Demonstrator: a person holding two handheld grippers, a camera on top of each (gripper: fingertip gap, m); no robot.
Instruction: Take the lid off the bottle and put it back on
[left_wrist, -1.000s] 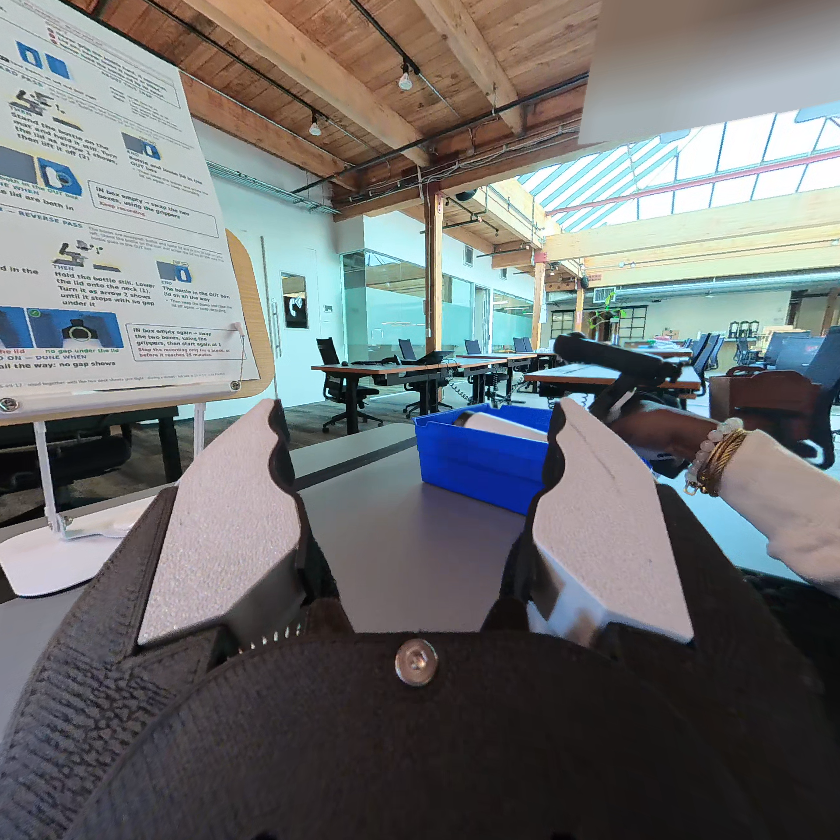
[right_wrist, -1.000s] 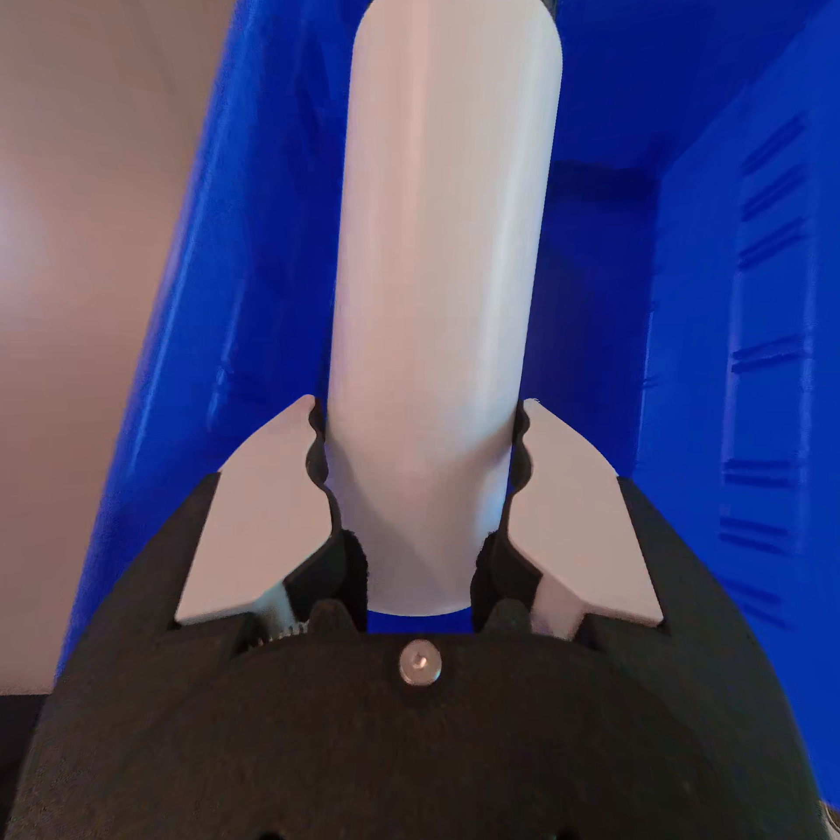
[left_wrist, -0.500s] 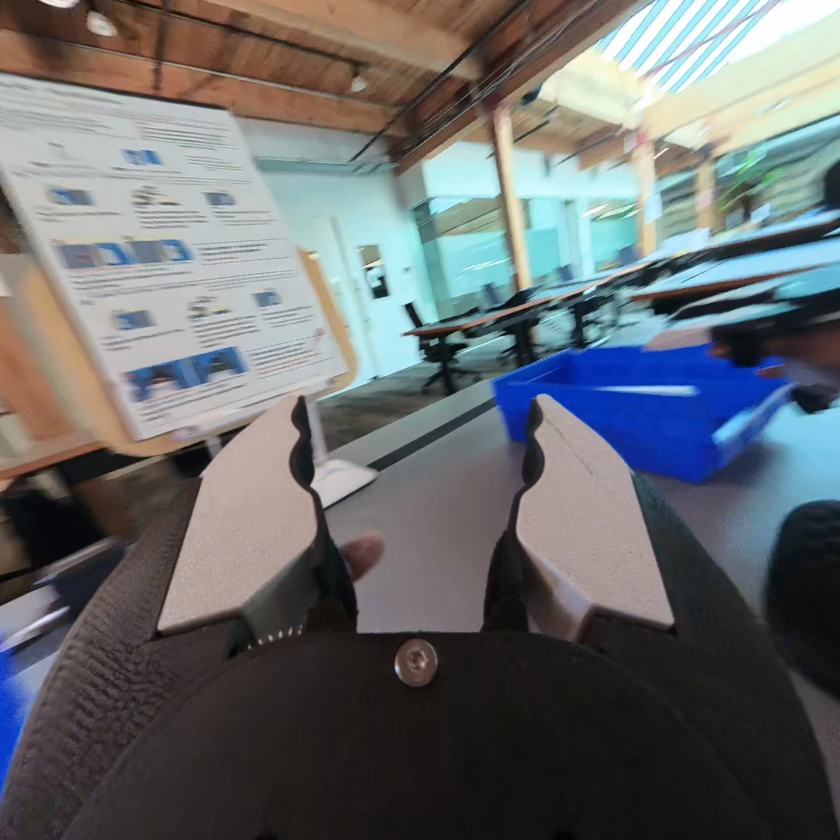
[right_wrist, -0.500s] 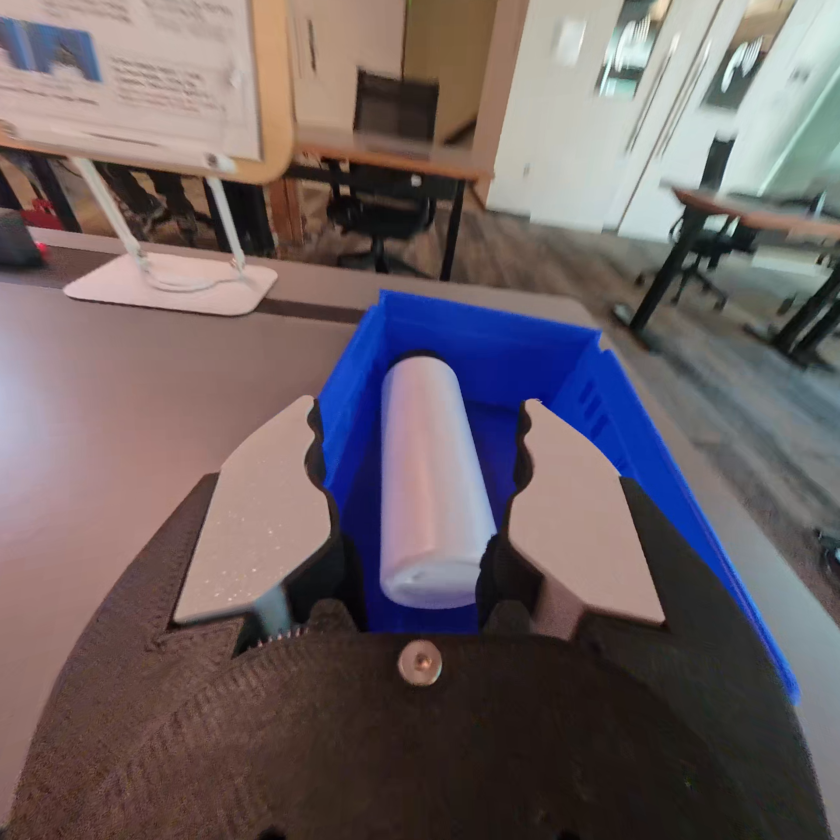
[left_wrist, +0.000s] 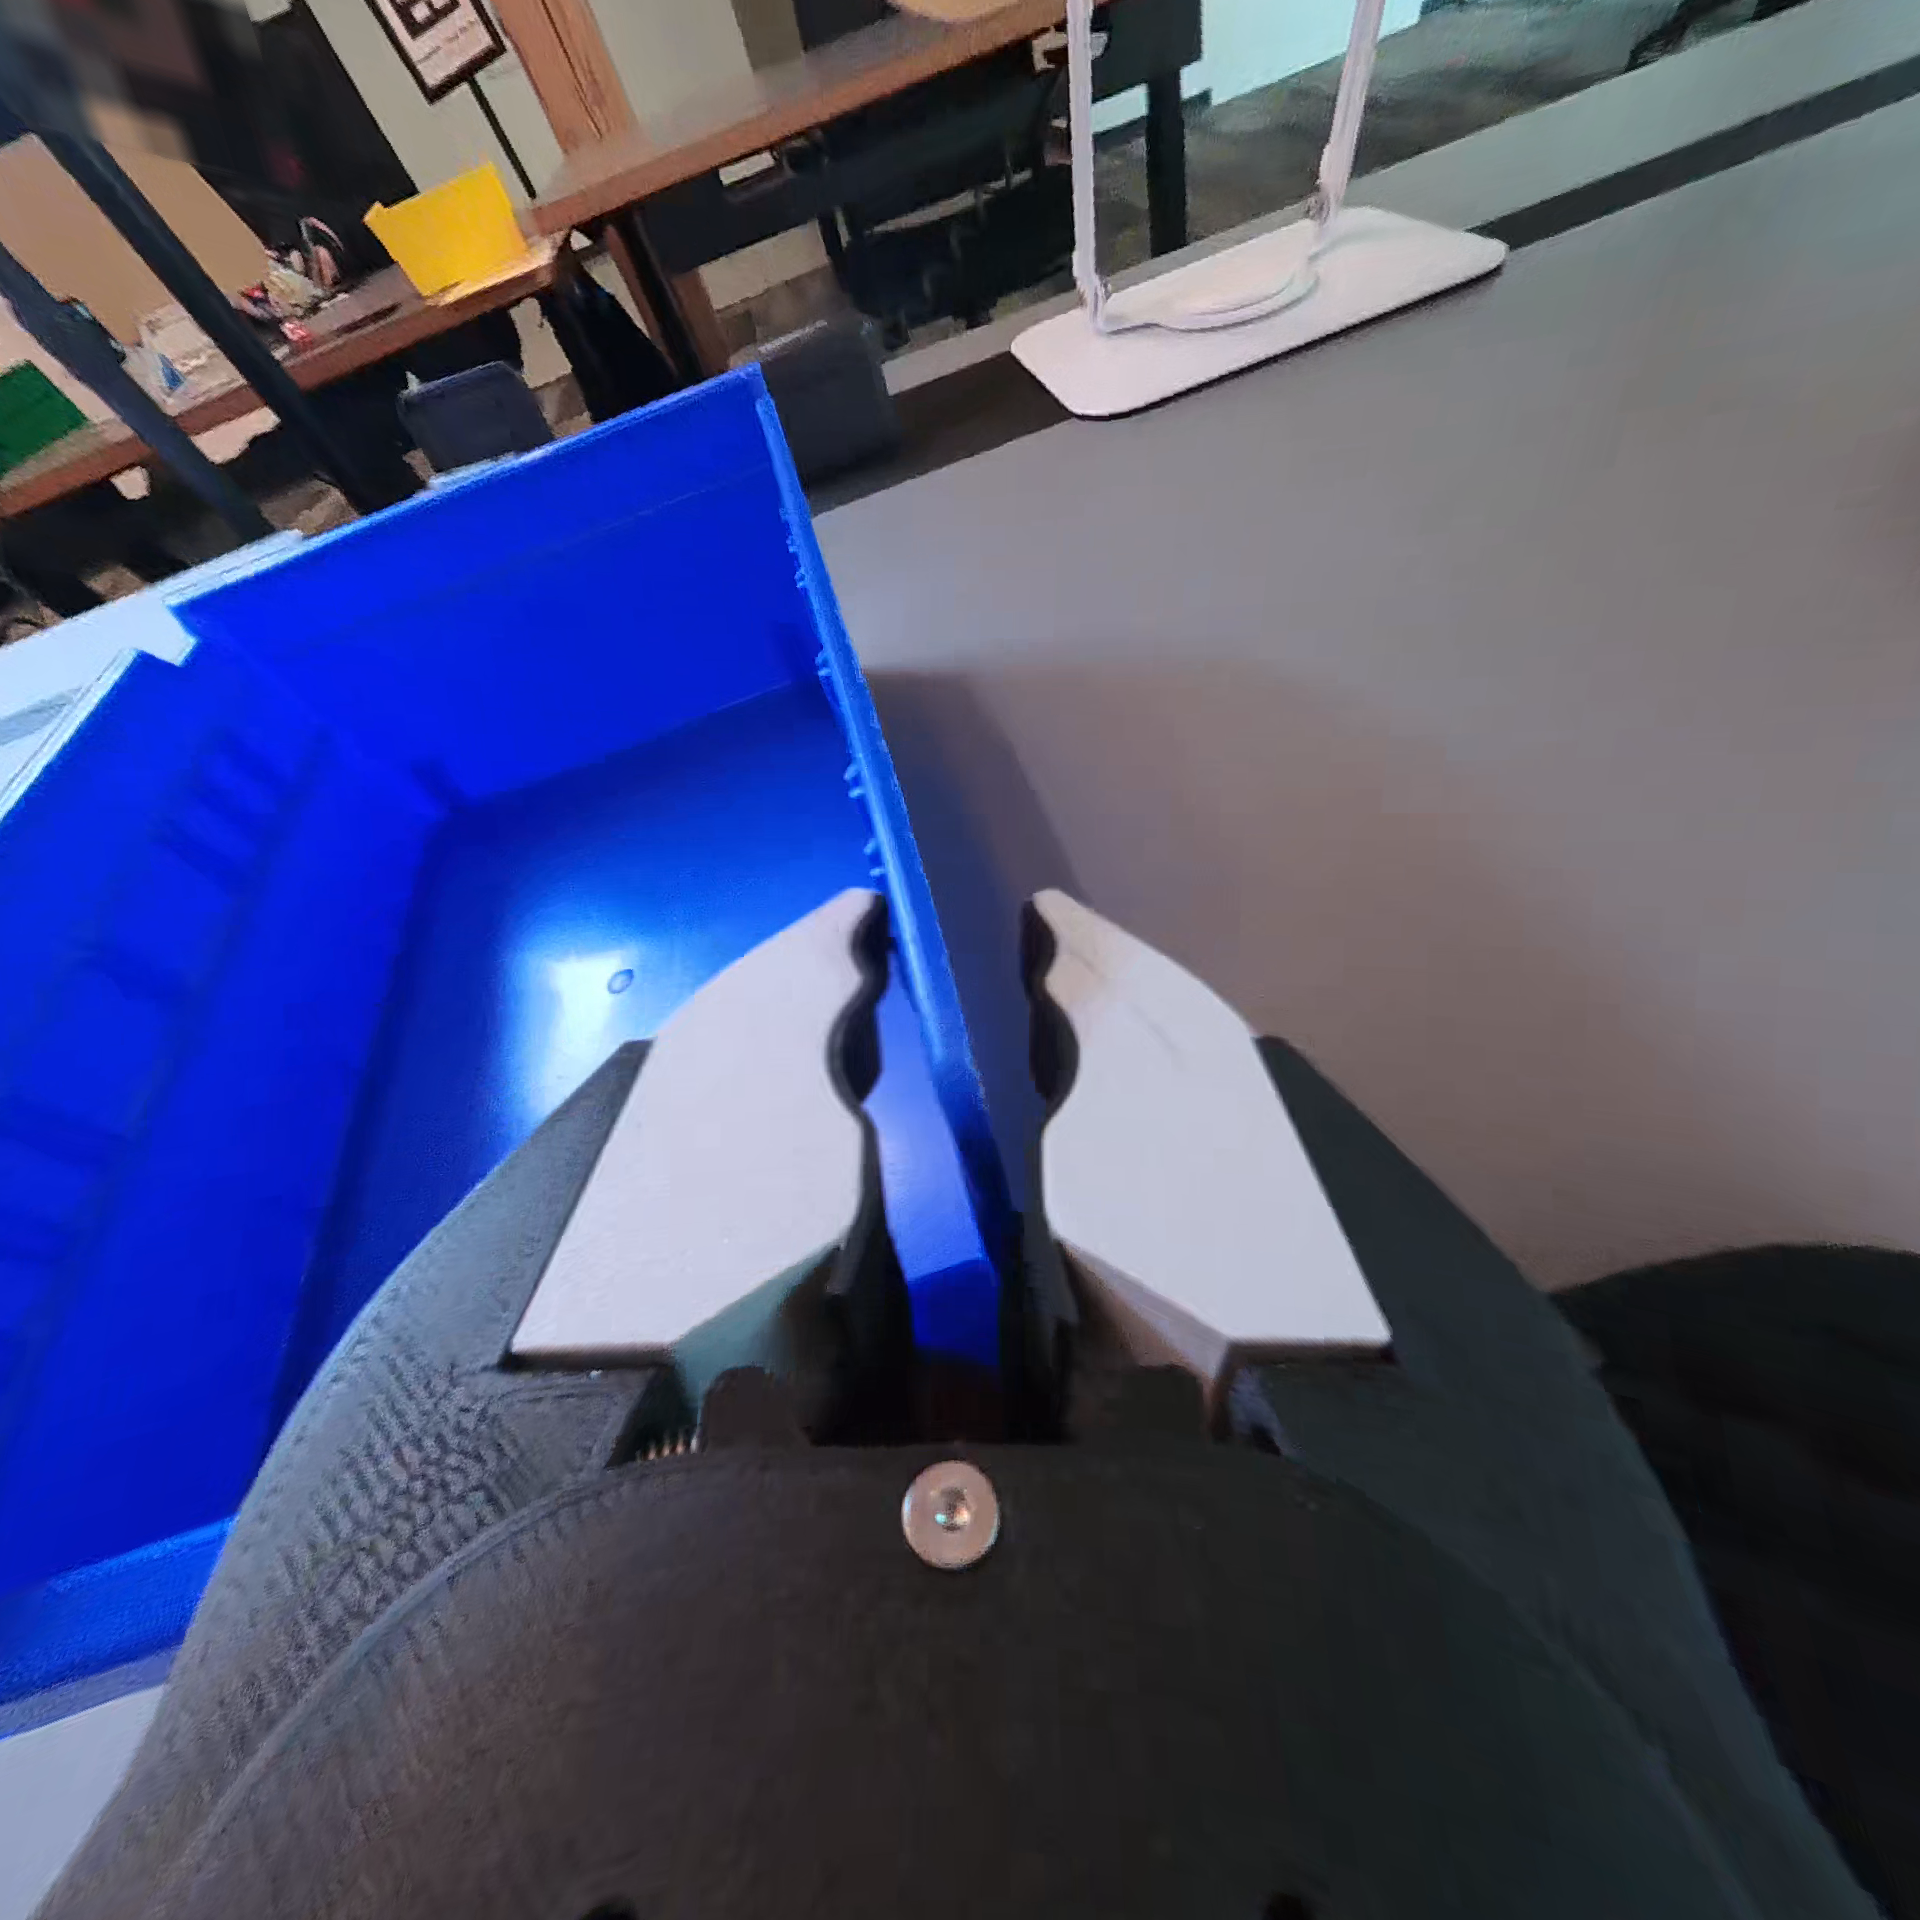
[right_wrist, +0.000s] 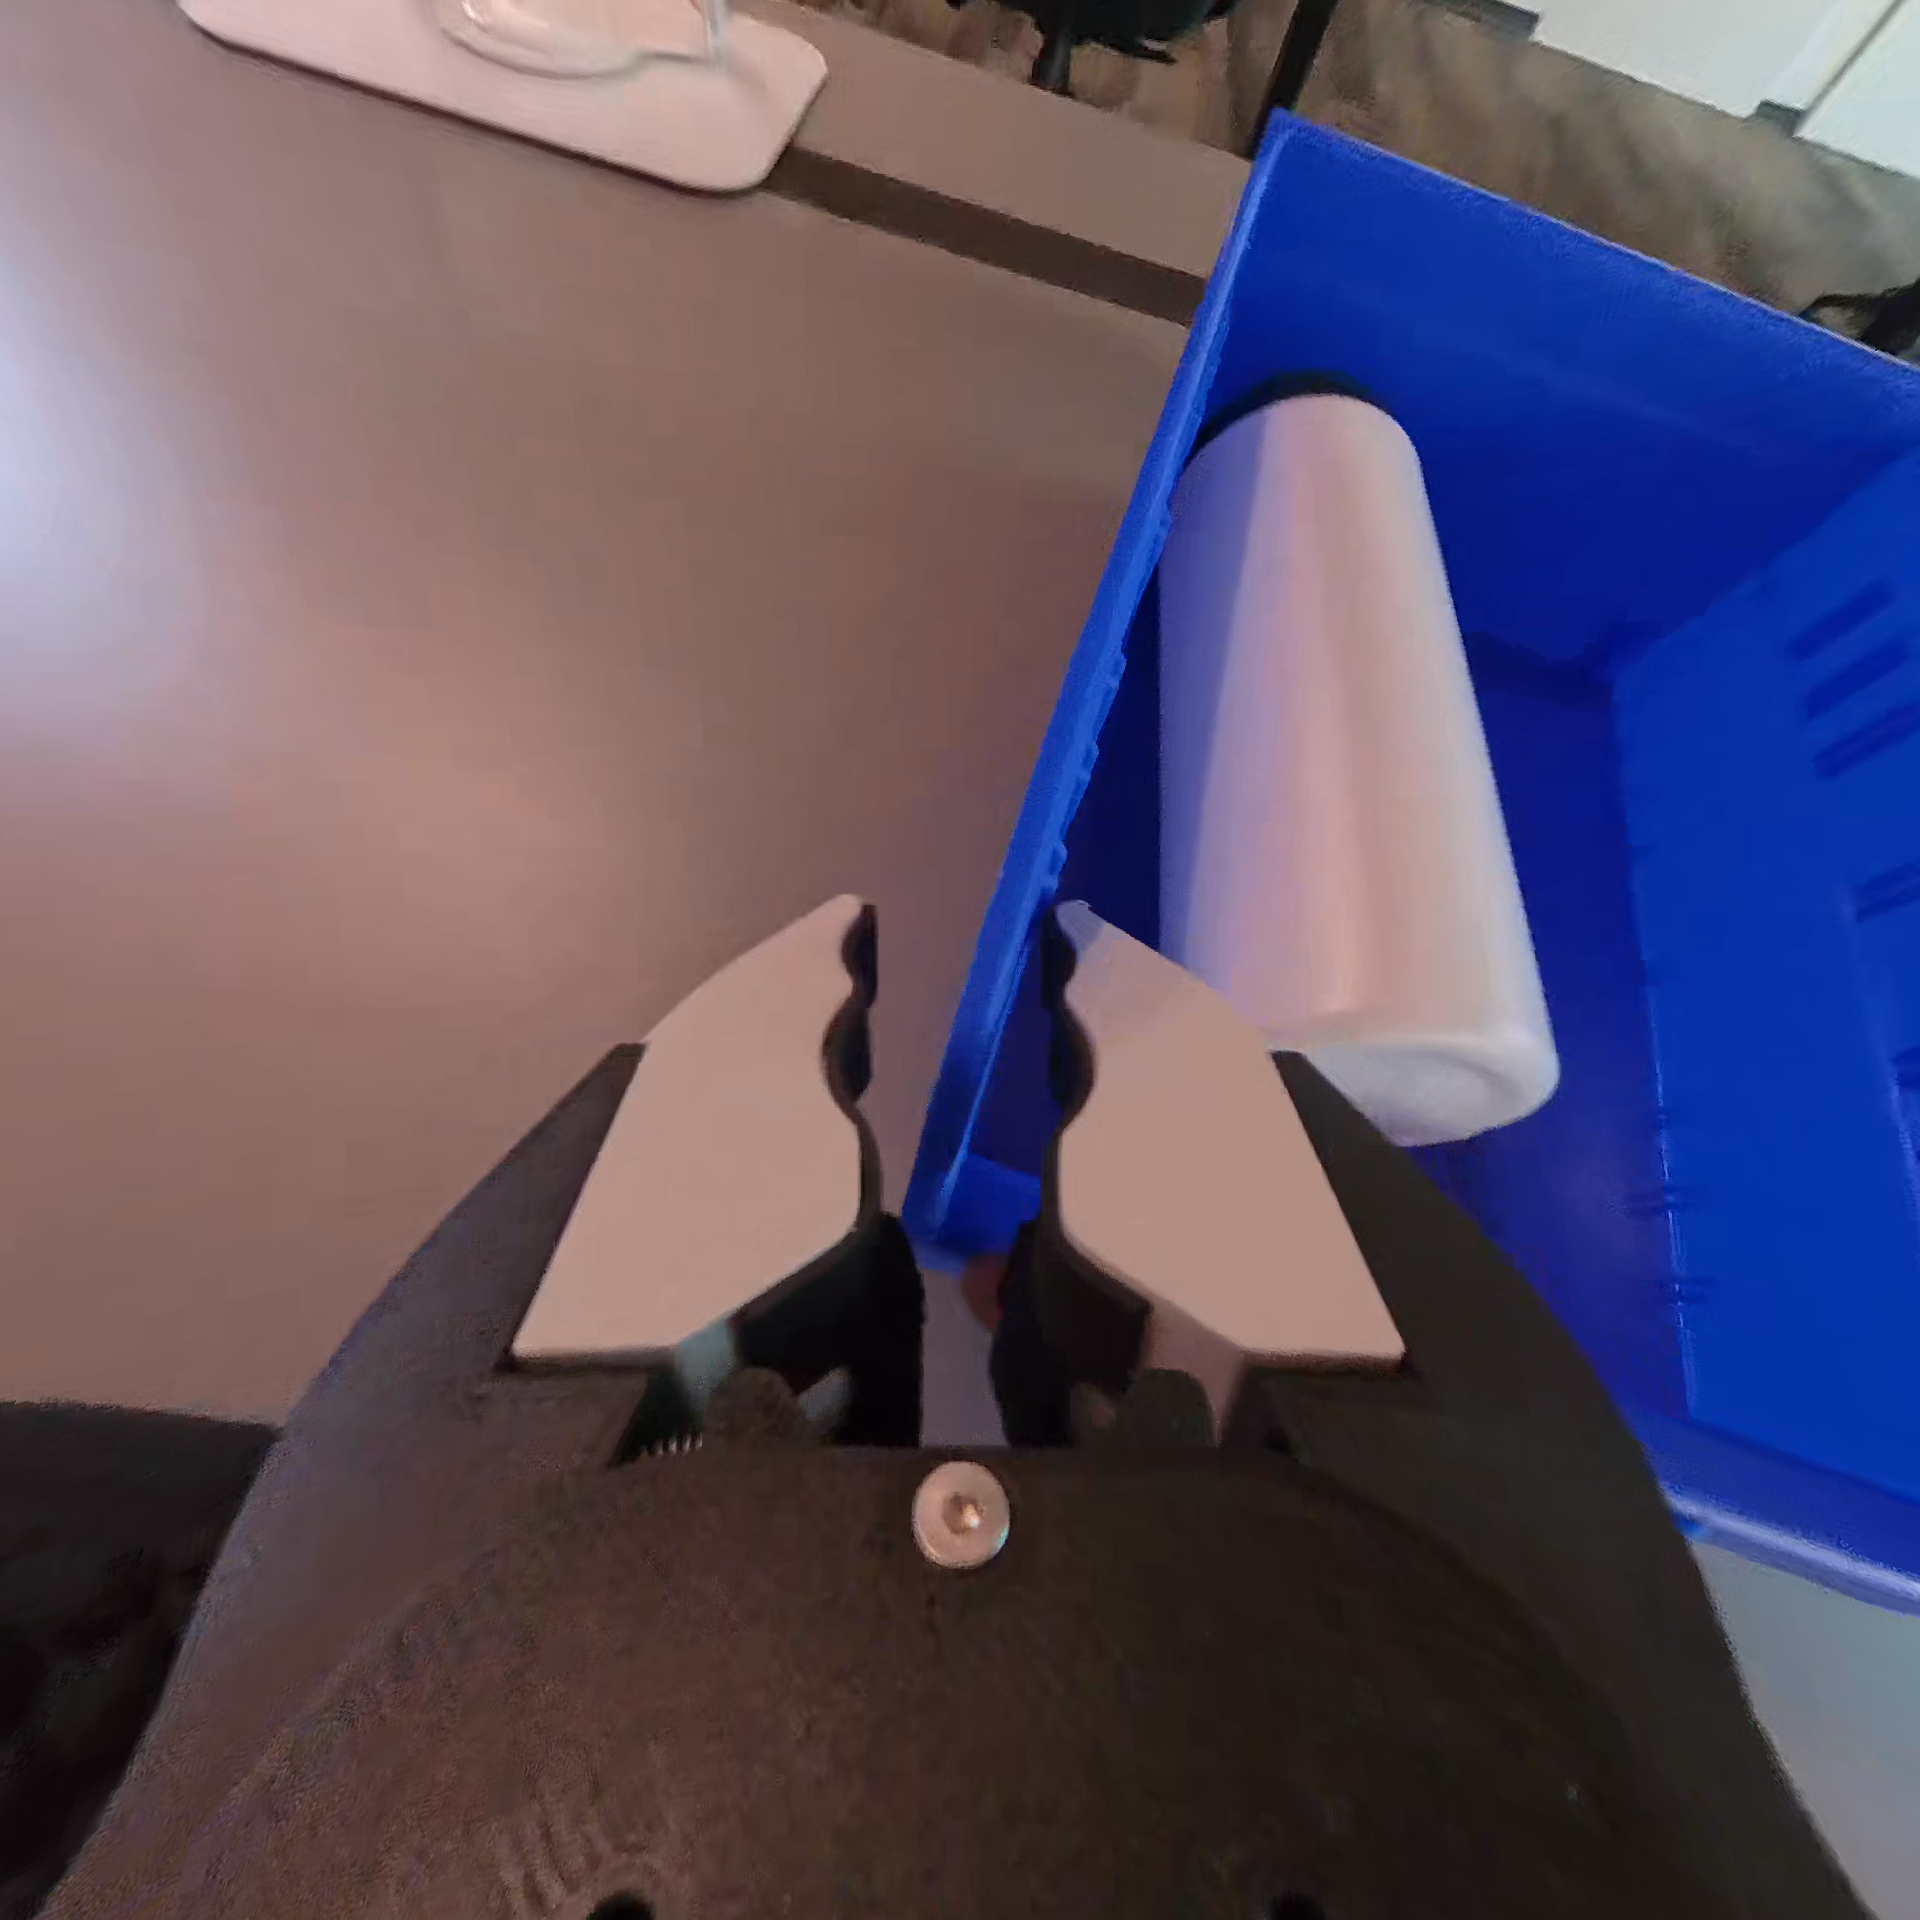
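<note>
A white bottle (right_wrist: 1320, 727) lies on its side in a blue bin (right_wrist: 1101, 675), against the bin's left wall. Its black lid (right_wrist: 1299, 384) is on, at the far end. My right gripper (right_wrist: 961, 914) straddles that left wall near the bin's near corner, its jaws narrowed onto the wall. In the left wrist view a second blue bin (left_wrist: 831, 644) is empty. My left gripper (left_wrist: 954, 914) straddles its right wall, jaws closed down on it. The bottle does not show in the left wrist view.
Both bins stand on a grey table (left_wrist: 1455, 727). A white stand base (left_wrist: 1268, 301) sits at the table's far edge; it also shows in the right wrist view (right_wrist: 540, 83). A black object (left_wrist: 1766, 1403) lies at the near edge. Desks and a yellow bin (left_wrist: 447, 223) stand beyond. Spacing between my two grippers at the tips: around 50 cm.
My right gripper let go of the bottle, drew back, shifted left and closed over the bin's left wall. My left gripper swung down from facing the room and closed over the empty bin's right wall.
</note>
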